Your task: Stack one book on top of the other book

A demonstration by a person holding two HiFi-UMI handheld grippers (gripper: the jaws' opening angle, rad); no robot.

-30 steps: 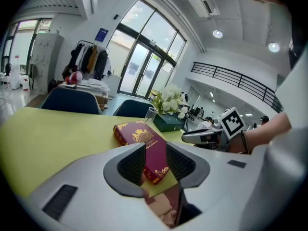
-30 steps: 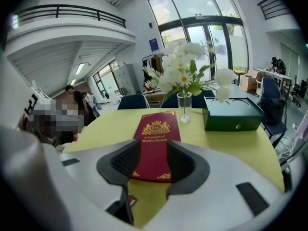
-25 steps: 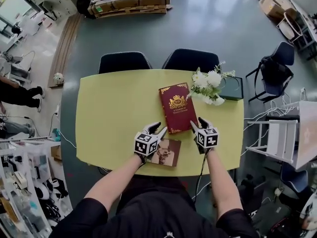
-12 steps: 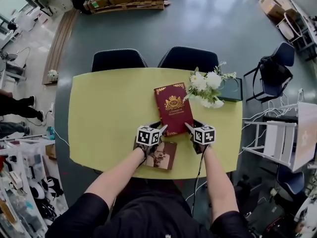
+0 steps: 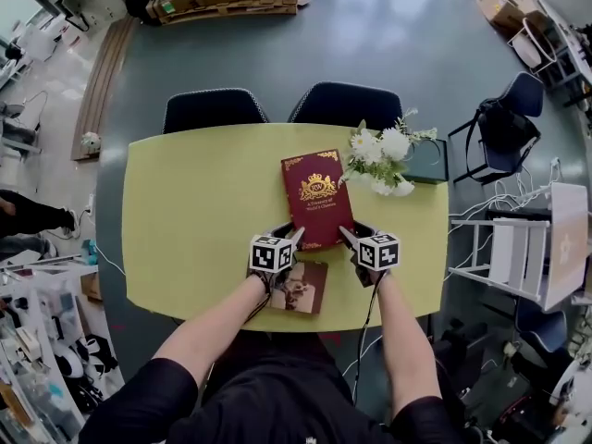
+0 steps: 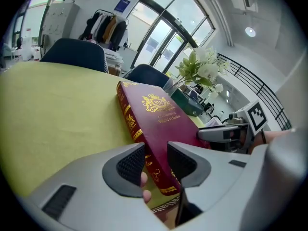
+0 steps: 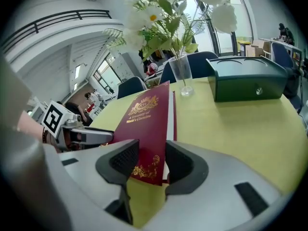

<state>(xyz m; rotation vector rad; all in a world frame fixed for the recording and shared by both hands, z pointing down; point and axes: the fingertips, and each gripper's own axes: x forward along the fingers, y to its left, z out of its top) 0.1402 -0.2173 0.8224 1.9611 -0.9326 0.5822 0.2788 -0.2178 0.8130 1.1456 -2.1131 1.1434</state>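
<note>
red book [image 5: 317, 199], in both tools' [image 6: 155, 163] [image 7: 152, 159] just-closed jaws

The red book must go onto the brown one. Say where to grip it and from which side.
Grip the red book at its two near corners, coming from its near short end: it lies flat, so only its thickness fits between jaws.

Surface: yellow-green table [image 5: 185, 220] | mid-table: red book [image 5: 317, 199] with gold crest, near end tilted up | just nearside of red book: brown book [image 5: 303, 289], flat | right of red book: glass vase of white flowers [image 5: 381, 160], then dark green box [image 5: 427, 162]
</note>
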